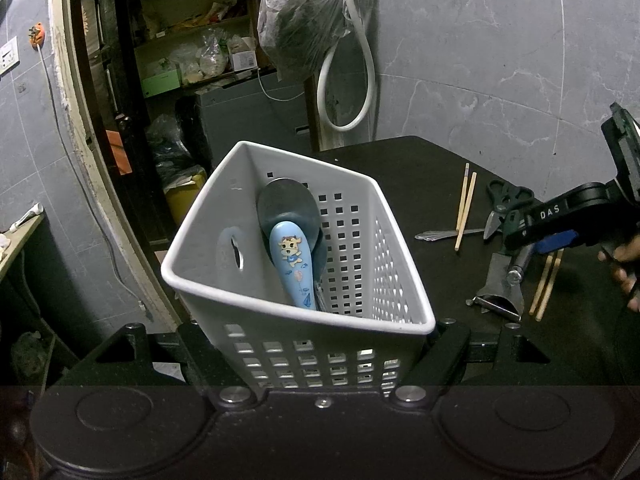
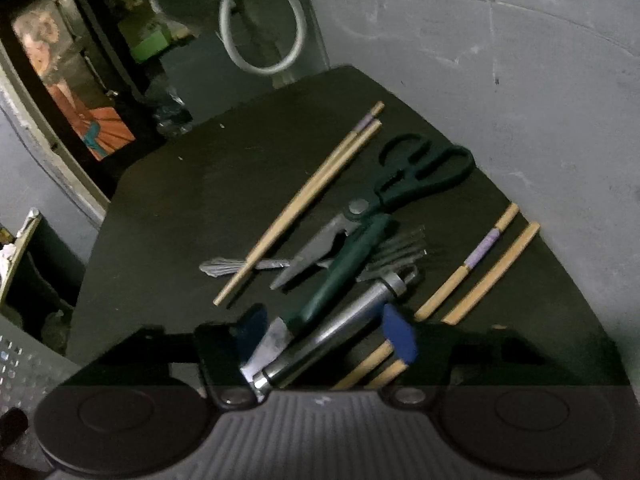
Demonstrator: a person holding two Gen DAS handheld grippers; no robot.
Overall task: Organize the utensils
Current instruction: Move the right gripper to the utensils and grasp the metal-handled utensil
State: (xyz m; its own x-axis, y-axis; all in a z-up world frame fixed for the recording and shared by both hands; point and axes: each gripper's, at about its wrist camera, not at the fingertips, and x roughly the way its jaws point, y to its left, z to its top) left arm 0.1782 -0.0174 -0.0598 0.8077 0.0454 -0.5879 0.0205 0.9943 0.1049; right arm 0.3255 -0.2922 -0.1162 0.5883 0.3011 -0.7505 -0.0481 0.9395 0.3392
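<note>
My left gripper (image 1: pixel 292 346) is shut on the near wall of a white perforated basket (image 1: pixel 208 216), holding it tilted. Inside lie a blue cartoon-print spoon (image 1: pixel 292 264) and a dark ladle (image 1: pixel 288 204). In the right wrist view my right gripper (image 2: pixel 325 332) is low over the black table (image 2: pixel 180 200). Its blue pads (image 2: pixel 400 336) stand either side of a green-handled knife (image 2: pixel 344 268) and a metal-handled peeler (image 2: pixel 352 320), with gaps showing. Dark scissors (image 2: pixel 424 168), a pair of chopsticks (image 2: pixel 304 200), a second pair (image 2: pixel 480 264) and a metal fork (image 2: pixel 236 266) lie beyond.
A grey marbled wall (image 2: pixel 480 60) backs the table. A white hose (image 1: pixel 348 80) and a plastic bag (image 1: pixel 300 20) hang behind the basket. A doorway with cluttered shelves (image 1: pixel 188 40) opens on the left. A hand (image 1: pixel 624 264) holds the right gripper (image 1: pixel 552 236).
</note>
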